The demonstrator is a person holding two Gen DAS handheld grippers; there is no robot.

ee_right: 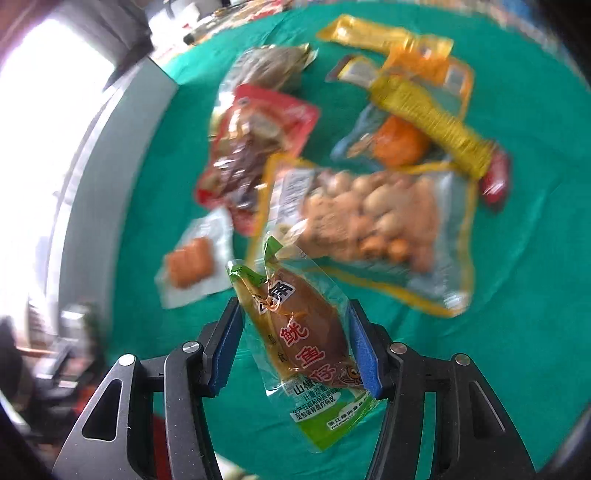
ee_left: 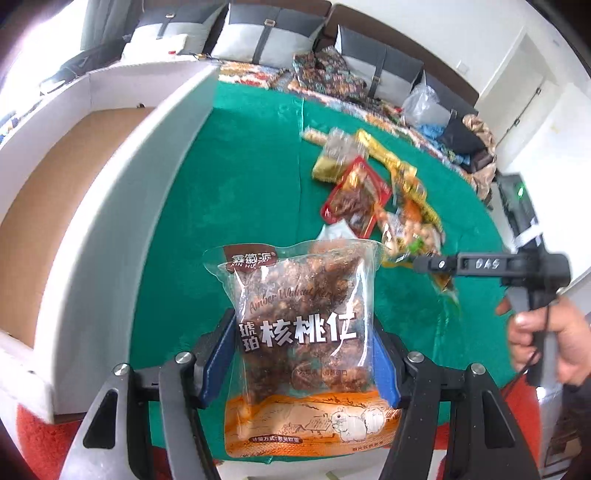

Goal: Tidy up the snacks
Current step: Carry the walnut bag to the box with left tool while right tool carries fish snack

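My left gripper (ee_left: 301, 354) is shut on a clear bag of amber walnut kernels (ee_left: 299, 325) with an orange bottom band, held above the green cloth (ee_left: 236, 192). A white box with a brown cardboard floor (ee_left: 74, 192) stands to its left. My right gripper (ee_right: 295, 350) is shut on a small squid snack packet (ee_right: 306, 343) with green edges, held above the snack pile. The right gripper also shows in the left wrist view (ee_left: 480, 264), held by a hand. The pile holds a red packet (ee_right: 255, 147), a bag of round nuts (ee_right: 369, 225) and yellow packets (ee_right: 428, 118).
A small clear packet with an orange piece (ee_right: 194, 260) lies left of the pile. Grey cushions (ee_left: 266, 33) and patterned cloth (ee_left: 325, 70) lie behind the table. A black device with a green light (ee_left: 517, 199) sits at the right edge.
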